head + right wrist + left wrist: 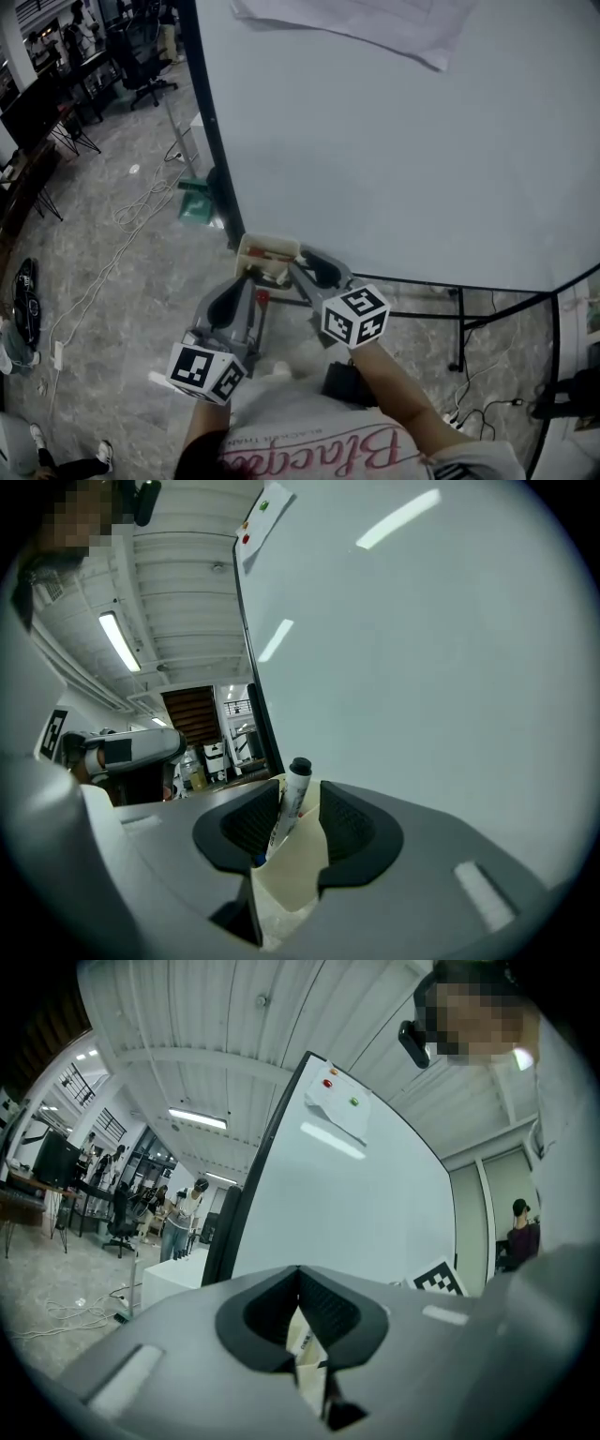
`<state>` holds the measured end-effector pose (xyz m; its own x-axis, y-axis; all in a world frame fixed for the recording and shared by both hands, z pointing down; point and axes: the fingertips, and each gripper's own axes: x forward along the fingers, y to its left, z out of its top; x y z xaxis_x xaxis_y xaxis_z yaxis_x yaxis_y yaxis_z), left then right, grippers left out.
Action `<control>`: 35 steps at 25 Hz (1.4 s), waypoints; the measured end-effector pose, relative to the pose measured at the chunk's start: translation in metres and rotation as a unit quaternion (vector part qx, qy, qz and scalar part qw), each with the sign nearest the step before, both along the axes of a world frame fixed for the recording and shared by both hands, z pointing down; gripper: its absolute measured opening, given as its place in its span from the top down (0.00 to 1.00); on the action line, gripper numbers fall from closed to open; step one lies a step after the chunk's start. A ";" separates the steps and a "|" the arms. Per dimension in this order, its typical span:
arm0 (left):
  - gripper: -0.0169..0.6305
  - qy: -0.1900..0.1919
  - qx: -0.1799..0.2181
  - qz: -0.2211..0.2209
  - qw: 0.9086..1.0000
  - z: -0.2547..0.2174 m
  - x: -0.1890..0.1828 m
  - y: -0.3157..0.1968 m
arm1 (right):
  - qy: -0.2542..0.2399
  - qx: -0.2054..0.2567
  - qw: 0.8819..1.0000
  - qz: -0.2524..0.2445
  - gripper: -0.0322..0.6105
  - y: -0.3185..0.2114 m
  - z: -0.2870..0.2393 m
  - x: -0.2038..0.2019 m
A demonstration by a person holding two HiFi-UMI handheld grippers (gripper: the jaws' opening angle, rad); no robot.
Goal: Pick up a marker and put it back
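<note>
Whiteboard (pixel 394 150) on its stand fills most of the head view, with 1 paper sheet (pixel 375 23) pinned at its top edge.

Cream holder (pixel 267 251) is mounted at the board's lower left corner. Something red lies inside it; too small to identify.

Left gripper (pixel 247 279): in its own view the jaws meet at the tips, with a cream, printed wall of the holder (pixel 307 1346) pinched lower down between the pads. I read this as clamped on the holder and steadying it.

Right gripper (pixel 294 266): jaws parted to a moderate gap and straddling the holder (pixel 291 864). They are not closed on anything.

Marker (pixel 289 808): white barrel with a black cap (pixel 300 766), standing tilted in the holder. It sits inside the right gripper's gap, leaning toward the left-hand pad. The other pad is apart from it.

Handling judgement:
- The marker is light, stiff and smooth plastic, so likely to slip or pivot if pinched off-centre.
- Best hold is across the barrel just below the cap, on the part standing above the holder rim.
- A grip on the cap alone risks pulling the cap off.
- The holder wall looks thin and may flex if the pads catch it along with the marker.
</note>
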<state>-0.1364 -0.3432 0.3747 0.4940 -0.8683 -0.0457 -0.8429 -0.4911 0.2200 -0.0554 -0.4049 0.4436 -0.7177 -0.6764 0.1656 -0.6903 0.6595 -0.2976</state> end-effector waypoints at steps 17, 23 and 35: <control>0.97 0.013 0.008 -0.028 0.999 -0.006 -0.006 -0.006 | -0.032 0.069 0.996 -0.037 0.84 0.014 -0.062 0.004; 0.97 0.017 0.029 -0.035 0.999 -0.021 -0.007 -0.002 | -0.073 0.116 0.990 -0.018 0.84 0.028 -0.112 0.025; 0.97 -0.003 0.035 -0.021 0.999 -0.024 0.000 -0.002 | -0.064 0.138 0.988 -0.020 0.84 0.030 -0.120 0.021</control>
